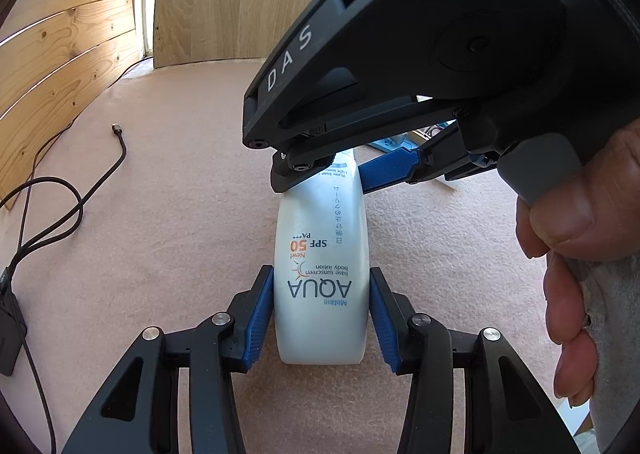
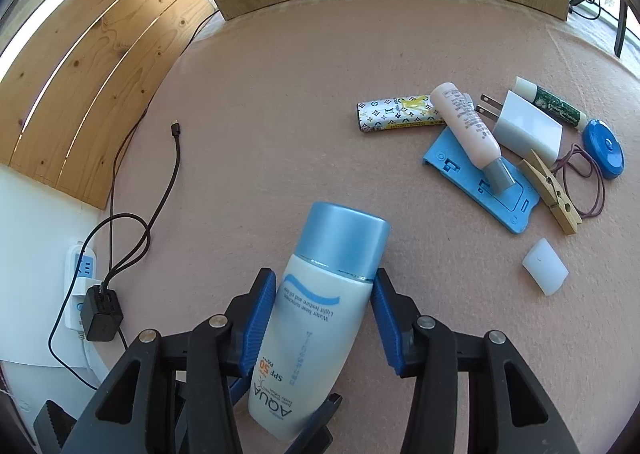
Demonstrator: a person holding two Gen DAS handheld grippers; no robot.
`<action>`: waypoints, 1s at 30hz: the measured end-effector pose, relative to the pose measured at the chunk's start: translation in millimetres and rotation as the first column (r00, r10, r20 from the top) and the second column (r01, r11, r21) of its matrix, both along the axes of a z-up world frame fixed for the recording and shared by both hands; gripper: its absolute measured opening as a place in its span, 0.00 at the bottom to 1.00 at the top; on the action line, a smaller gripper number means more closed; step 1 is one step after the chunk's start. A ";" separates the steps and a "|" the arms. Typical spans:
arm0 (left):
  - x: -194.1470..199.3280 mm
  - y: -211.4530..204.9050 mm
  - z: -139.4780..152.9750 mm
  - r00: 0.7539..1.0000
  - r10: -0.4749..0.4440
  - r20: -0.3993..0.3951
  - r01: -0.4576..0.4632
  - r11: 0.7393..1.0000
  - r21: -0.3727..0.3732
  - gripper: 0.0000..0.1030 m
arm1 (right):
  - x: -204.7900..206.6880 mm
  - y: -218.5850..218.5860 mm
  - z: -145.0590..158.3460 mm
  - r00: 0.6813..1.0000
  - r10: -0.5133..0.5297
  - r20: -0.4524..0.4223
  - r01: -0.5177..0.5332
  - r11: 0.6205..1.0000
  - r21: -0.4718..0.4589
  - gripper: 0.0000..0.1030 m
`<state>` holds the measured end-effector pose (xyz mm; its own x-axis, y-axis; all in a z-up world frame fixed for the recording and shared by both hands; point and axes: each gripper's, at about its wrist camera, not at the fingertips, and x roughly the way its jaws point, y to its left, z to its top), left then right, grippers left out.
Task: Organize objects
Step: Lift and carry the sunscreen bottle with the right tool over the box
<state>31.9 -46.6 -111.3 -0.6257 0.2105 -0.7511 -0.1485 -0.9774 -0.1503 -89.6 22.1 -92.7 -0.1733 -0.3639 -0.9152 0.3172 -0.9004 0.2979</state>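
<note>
A white AQUA sunscreen bottle (image 1: 320, 286) with a light blue cap (image 2: 344, 240) lies on the pink felt table (image 1: 160, 213). My left gripper (image 1: 320, 318) straddles its base end, blue pads (image 1: 258, 318) close to its sides with a thin gap on the right. My right gripper (image 2: 322, 318) straddles the upper body below the cap, pads at its sides. In the left wrist view the right gripper's black body (image 1: 400, 65) hangs over the bottle, held by a hand (image 1: 576, 274). Whether either grips firmly is unclear.
At the right lie a patterned tube (image 2: 396, 113), a pink bottle (image 2: 468, 125) on a blue plastic plate (image 2: 480, 181), a white charger (image 2: 524, 125), a green stick (image 2: 556, 105), a blue lid (image 2: 604, 147), a clothespin (image 2: 552, 193), an elastic band (image 2: 588, 181) and a white cap (image 2: 544, 272). A black cable (image 2: 176, 157) and power strip (image 2: 78, 286) are at the left.
</note>
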 end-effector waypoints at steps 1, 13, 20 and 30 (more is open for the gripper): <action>1.1 -0.1 0.0 1.000 -0.003 0.000 0.003 1.000 -0.001 0.48 | 1.1 0.4 0.8 1.000 -0.002 0.000 0.002 1.000 0.000 0.43; 15.5 7.5 11.6 0.999 -0.051 -0.019 0.051 0.998 -0.026 0.48 | 9.4 10.1 8.8 0.999 -0.043 -0.007 0.043 0.999 -0.025 0.42; 12.4 5.3 16.9 0.996 -0.075 -0.039 0.073 0.996 -0.042 0.48 | 10.6 13.1 19.7 0.997 -0.067 -0.023 0.066 0.997 -0.046 0.42; 4.3 1.1 27.9 0.994 -0.098 -0.056 0.094 0.994 -0.058 0.48 | 12.8 21.7 31.8 0.995 -0.093 -0.035 0.091 0.993 -0.073 0.42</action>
